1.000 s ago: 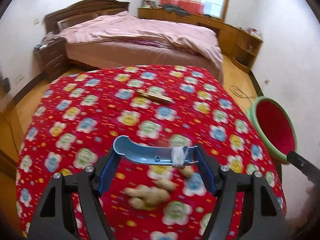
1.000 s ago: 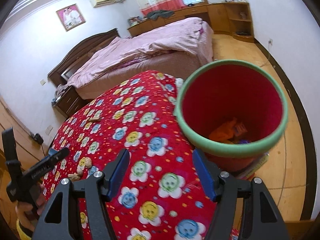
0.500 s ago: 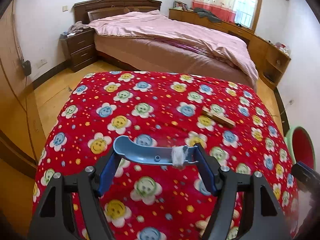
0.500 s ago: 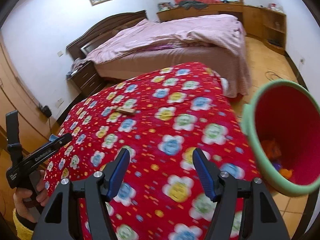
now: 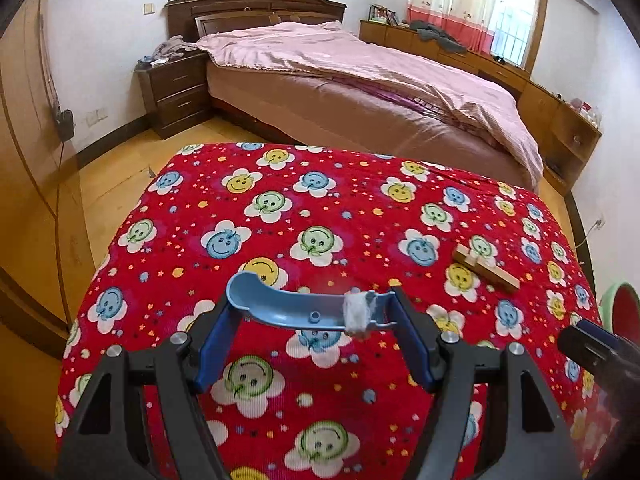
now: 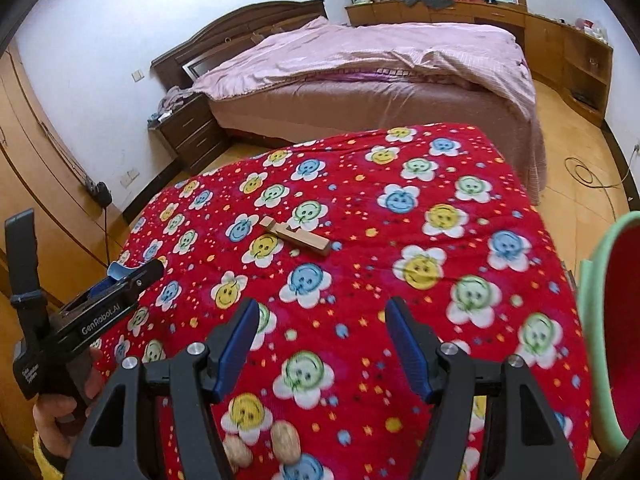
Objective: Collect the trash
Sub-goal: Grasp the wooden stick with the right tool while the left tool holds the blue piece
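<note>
Red cloth (image 6: 420, 208): wood block (image 6: 295, 237) well ahead of empty, open R tool (image 6: 320, 350); L tool (image 5: 316, 336) clamps blue scoop (image 5: 296, 306).

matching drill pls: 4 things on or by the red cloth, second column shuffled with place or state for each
1 blue scoop
2 wooden block
3 peanut shells
4 bin

a lying mid-cloth
b off the cloth's right edge
c spanning the left tool
d at the cloth's near edge, under the right tool

Pairs: 1-c, 2-a, 3-d, 4-b
</note>
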The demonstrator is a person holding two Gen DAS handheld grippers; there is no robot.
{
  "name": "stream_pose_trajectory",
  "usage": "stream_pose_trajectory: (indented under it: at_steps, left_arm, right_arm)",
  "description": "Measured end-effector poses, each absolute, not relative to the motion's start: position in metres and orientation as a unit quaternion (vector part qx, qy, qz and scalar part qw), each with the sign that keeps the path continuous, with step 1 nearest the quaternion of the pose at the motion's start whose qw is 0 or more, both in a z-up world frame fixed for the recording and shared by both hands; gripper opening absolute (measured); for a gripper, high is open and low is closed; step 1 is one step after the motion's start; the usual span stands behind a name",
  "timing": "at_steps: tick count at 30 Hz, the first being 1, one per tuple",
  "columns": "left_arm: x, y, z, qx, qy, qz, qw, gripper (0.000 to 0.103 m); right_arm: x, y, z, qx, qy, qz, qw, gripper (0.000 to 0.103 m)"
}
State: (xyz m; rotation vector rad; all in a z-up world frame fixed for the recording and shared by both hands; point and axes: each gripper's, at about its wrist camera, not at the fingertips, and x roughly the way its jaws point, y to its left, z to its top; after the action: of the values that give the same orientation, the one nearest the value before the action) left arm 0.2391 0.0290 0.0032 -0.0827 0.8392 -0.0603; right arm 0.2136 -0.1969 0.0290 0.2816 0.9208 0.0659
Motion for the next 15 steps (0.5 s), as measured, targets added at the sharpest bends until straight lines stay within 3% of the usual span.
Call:
stream_pose_trajectory:
  at_steps: [15]
  left_arm:
    - [0.249,0.035,-0.017,-0.051,0.411,-0.034,0.909,0.073]
  right_arm:
    - [0.281,-0.174,0.0,0.061,0.449,0.031,0.891,0.068]
